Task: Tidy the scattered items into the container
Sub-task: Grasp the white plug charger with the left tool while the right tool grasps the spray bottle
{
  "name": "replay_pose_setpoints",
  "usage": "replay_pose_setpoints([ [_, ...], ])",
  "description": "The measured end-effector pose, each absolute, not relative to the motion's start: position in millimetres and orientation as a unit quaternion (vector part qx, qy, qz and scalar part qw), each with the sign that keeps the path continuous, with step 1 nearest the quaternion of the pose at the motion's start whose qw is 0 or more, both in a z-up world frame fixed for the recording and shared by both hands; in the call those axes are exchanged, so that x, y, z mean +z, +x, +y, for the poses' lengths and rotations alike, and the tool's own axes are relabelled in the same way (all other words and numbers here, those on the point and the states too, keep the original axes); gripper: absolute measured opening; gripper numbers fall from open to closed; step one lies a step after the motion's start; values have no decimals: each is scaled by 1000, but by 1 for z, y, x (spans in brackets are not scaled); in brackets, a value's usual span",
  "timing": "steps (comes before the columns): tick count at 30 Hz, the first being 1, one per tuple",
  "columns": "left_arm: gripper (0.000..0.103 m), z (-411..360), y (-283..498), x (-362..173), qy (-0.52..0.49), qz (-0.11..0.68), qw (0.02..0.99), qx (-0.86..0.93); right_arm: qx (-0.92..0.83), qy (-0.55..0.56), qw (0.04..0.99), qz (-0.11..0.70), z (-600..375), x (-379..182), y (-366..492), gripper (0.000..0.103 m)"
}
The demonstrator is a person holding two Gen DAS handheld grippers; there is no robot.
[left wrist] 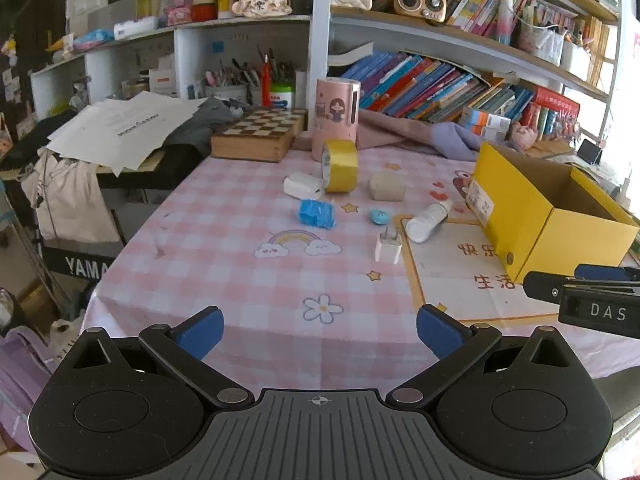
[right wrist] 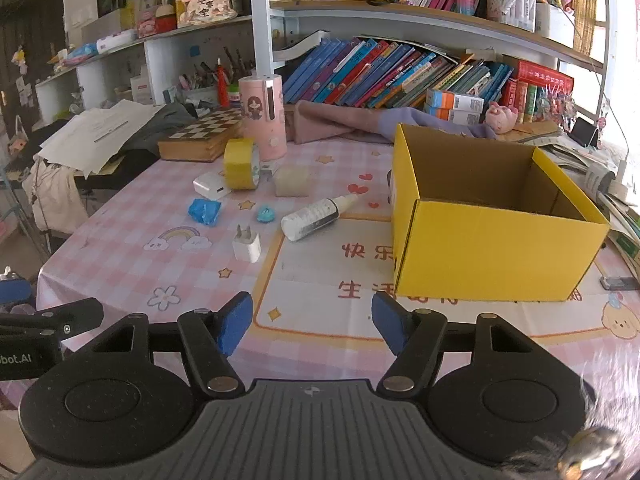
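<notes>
Left gripper [left wrist: 320,330] and right gripper [right wrist: 312,322] both hovered with jaws apart, holding nothing, over the bare near edge of the tablecloth [right wrist: 320,344]. Yellow box [right wrist: 492,240] stood open-topped at right; bottle [right wrist: 316,216], white plug [right wrist: 247,245] and tape roll [right wrist: 240,164] lay scattered to its left.

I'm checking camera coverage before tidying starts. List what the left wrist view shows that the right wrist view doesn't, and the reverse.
Only the left wrist view shows the left gripper with both fingers open and empty, plus a YAMAHA-lettered keyboard off the table edge.

Only the right wrist view shows the right gripper head-on, nothing between its fingers, and the yellow box with what shows of its inside bare.

Both show the yellow tape roll, white bottle and white plug.
</notes>
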State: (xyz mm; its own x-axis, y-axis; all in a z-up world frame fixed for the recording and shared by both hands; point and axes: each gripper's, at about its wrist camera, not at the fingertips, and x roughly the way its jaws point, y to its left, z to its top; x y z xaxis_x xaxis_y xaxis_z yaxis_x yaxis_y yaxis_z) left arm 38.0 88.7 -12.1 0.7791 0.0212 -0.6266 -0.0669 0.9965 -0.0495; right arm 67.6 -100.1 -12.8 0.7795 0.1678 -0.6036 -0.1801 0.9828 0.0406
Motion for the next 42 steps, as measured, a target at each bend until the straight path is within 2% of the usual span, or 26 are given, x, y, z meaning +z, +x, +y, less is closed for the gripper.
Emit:
replay_pose_setpoints([
  [8, 103, 91, 75, -18, -43, 337, 940, 8, 98, -11, 941, 323, -96, -18, 105, 65],
  [24, 102, 67, 153, -39, 12, 372, 928, -33, 116, -24, 930, 347, -87, -30, 194, 65],
  [38, 71, 44, 215, -68, 44, 410, 908, -74, 109, 3, 916, 386, -79, -46, 261, 66],
  [42, 65, 36, 228, -75, 54, 420, 901, -90, 100, 13, 909, 404, -77, -53, 279, 66],
])
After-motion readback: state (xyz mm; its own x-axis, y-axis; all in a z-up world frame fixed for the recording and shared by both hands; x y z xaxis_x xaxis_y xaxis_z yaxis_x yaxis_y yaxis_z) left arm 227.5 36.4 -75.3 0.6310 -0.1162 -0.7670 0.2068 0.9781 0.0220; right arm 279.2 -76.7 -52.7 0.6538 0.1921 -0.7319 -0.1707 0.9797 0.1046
